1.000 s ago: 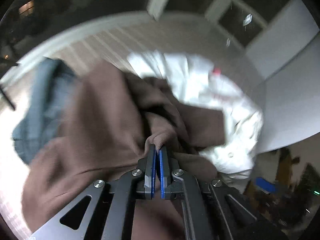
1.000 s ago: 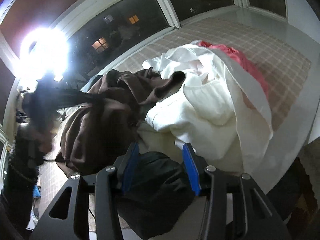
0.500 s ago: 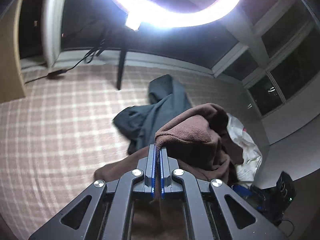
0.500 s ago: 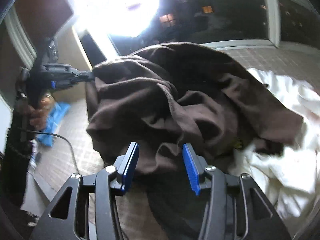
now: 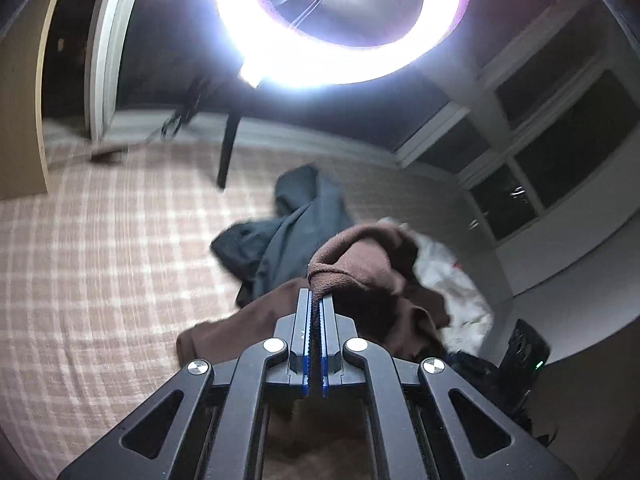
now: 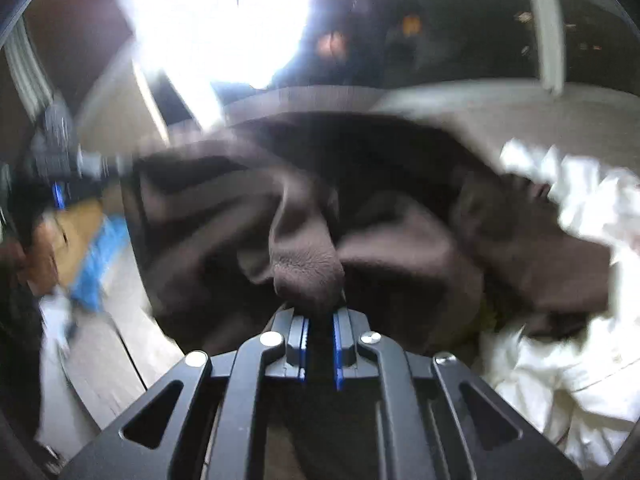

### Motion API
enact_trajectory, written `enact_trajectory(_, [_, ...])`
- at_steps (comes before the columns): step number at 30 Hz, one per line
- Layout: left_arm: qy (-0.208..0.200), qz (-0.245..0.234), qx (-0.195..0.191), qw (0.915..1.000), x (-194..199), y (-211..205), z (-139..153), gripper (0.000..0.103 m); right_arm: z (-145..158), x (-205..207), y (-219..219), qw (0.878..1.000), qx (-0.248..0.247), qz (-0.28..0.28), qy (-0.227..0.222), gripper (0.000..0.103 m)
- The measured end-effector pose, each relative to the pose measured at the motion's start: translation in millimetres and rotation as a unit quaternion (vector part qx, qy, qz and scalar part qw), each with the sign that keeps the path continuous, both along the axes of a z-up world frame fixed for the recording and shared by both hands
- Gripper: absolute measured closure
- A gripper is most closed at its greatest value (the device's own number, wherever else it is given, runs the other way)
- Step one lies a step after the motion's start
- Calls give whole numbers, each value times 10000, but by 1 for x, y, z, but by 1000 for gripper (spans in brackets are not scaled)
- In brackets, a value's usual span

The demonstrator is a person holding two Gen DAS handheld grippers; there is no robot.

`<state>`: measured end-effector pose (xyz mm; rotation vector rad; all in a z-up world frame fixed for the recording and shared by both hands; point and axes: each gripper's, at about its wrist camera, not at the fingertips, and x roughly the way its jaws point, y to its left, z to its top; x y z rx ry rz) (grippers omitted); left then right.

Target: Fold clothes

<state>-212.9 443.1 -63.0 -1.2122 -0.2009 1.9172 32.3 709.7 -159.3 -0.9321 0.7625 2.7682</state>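
Both clamped on brown garment (image 5: 360,252): left gripper (image 5: 315,300), right gripper (image 6: 320,314); cloth sags between the 2, ahead.

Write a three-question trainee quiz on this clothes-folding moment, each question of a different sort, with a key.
1. True or false: the left gripper is shut on a fold of the brown fleece garment.
2. Multiple choice: in the right wrist view, what sits between the fingers of the right gripper? A) the white cotton garment B) the brown fleece garment C) nothing
3. Fill in: in the left wrist view, the dark grey-blue garment lies on the ____-patterned beige cover.

Key: 1 true; 2 B; 3 checked.
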Motion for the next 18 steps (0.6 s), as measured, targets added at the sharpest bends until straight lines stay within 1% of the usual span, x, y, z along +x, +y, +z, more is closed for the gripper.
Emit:
enact_trajectory(1, [163,-54,119,9998,7,-6,20,101,25,13,7,9992,-49,-167,361,95])
enact_trajectory(2, [354,-116,250,9990,15,-14,43,101,48,23,11,9977,1,-308,598,95])
enact_trajectory(4, [744,-255,550,9954,33,-32,90,101,105,41,11,9938,253,-374,1020,95])
enact_trajectory(7, [1281,-369,797,9879,62,-63,144,101,188,67,-7,9828,1049,-273,1497,95])
enact_trajectory(10, [1816,-441,972,9776,94,-98,195,100,263,93,-38,9651,1700,-146,1986,95])
enact_trajectory(12, [2078,-439,1061,9714,115,-123,219,100,300,107,-53,9547,2020,-82,2183,95])
enact_trajectory(13, [2125,-430,1097,9700,120,-131,225,100,316,114,-62,9494,2161,16,2281,95])
enact_trajectory(14, [2145,-416,1126,9693,124,-138,229,100,324,113,-67,9477,2242,51,2271,95])
enact_trajectory(16, [1961,-349,1009,9748,118,-142,216,100,336,108,-76,9458,2379,90,2208,95])
enact_trajectory(18, [1740,-277,864,9806,109,-144,200,99,326,80,-66,9547,2275,75,1915,95])
